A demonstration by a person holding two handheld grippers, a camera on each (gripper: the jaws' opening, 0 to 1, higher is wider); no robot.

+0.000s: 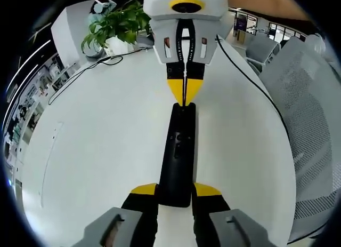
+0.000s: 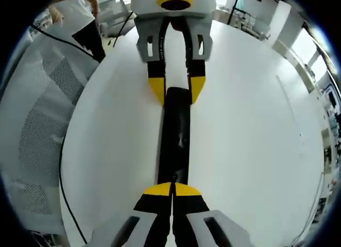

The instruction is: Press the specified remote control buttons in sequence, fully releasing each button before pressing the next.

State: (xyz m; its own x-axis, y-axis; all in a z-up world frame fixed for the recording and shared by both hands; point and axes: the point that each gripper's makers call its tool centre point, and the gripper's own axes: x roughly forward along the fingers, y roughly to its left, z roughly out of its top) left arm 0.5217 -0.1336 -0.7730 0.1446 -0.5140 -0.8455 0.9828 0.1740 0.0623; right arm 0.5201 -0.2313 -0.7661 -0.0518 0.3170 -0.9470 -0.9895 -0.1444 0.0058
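Observation:
A long black remote [image 1: 178, 151] lies flat on the round white table [image 1: 106, 140], running straight between my two grippers. My left gripper [image 1: 176, 191] grips its near end, one yellow-tipped jaw on each side. From the far side my right gripper [image 1: 185, 95] reaches in with its yellow tips pressed together, resting on the remote's far end. In the right gripper view the same remote [image 2: 176, 140] runs away from my shut right gripper [image 2: 171, 191], whose tips sit on top of its near end. The left gripper [image 2: 177, 91] clamps the far end there.
A potted green plant [image 1: 114, 23] stands at the table's far edge, with a black cable [image 1: 85, 71] trailing beside it. A grey mesh chair [image 1: 314, 124] stands close to the table's edge. Another cable [image 2: 66, 167] follows the rim. A person [image 2: 85, 28] stands beyond the table.

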